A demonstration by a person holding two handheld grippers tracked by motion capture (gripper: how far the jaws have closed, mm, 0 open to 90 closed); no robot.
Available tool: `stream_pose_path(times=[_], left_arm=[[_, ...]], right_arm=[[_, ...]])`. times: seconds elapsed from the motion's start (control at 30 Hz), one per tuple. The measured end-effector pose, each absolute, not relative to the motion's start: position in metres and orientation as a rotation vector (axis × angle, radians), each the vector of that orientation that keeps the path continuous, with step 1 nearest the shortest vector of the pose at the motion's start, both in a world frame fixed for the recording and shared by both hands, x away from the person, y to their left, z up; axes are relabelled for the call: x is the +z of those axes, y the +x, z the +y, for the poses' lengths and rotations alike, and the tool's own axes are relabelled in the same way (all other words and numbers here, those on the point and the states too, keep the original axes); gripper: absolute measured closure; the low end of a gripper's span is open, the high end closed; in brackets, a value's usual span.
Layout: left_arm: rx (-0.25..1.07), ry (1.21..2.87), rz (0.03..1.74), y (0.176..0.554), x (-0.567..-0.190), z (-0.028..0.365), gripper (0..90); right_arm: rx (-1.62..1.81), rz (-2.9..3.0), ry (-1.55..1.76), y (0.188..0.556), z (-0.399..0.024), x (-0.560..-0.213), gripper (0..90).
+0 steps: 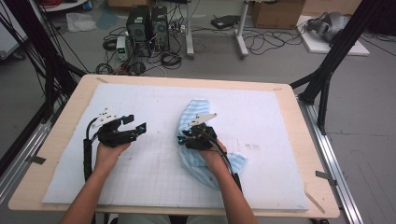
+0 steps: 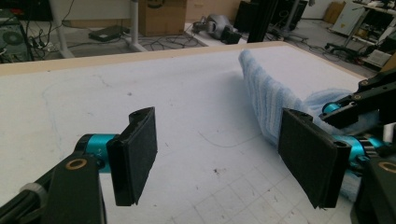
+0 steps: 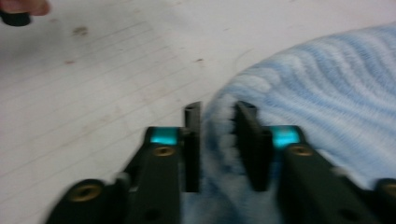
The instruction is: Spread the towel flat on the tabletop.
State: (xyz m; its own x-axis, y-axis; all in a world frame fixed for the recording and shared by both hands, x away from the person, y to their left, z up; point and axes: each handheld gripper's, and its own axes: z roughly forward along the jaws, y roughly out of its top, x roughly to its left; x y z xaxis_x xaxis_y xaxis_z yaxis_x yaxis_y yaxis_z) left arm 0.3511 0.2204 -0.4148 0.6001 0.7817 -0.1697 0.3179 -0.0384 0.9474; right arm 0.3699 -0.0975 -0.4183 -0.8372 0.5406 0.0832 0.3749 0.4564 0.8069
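A light blue striped towel (image 1: 191, 116) lies crumpled on the white gridded mat (image 1: 140, 98), running from the middle toward the front right. My right gripper (image 1: 182, 136) sits low on the towel's left edge. In the right gripper view the towel's (image 3: 327, 79) fluffy edge stands between the jaws of the right gripper (image 3: 218, 109), which are apart with a narrow gap and do not clamp the cloth. My left gripper (image 1: 135, 122) hovers over bare mat to the left, open wide with nothing between its pads (image 2: 135, 149). The towel (image 2: 264, 88) rises to its right.
The mat covers most of a wooden table (image 1: 299, 140). Black frame posts (image 1: 327, 70) stand at both far corners. Computer towers (image 1: 147, 23), cables and boxes lie on the floor beyond the far edge. Bare mat stretches to the left, right and front.
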Motion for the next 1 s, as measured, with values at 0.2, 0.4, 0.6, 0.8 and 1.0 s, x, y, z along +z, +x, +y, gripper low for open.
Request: stream_pose_path(times=[0.2, 0.4, 0.6, 0.8, 1.0], left_arm=[[0.477, 1.638, 0.920, 0.351, -0.416, 0.215, 29.1], [0.465, 1.641, 0.912, 0.351, -0.419, 0.213, 29.2], [0.468, 1.640, 0.910, 0.351, -0.419, 0.213, 29.2], [0.467, 1.624, 0.909, 0.350, -0.417, 0.216, 29.2], [0.461, 1.631, 0.909, 0.350, -0.420, 0.213, 29.2]], right_arm=[[1.460, 2.228, 0.942, 0.371, -0.144, -0.385, 55.4], [1.166, 2.130, 1.214, 0.389, -0.193, -0.390, 68.7], [0.956, 2.292, 1.291, 0.408, -0.176, -0.422, 62.7], [1.021, 2.414, 1.246, 0.409, -0.140, -0.438, 46.3], [1.034, 2.396, 1.266, 0.412, -0.131, -0.440, 63.8]])
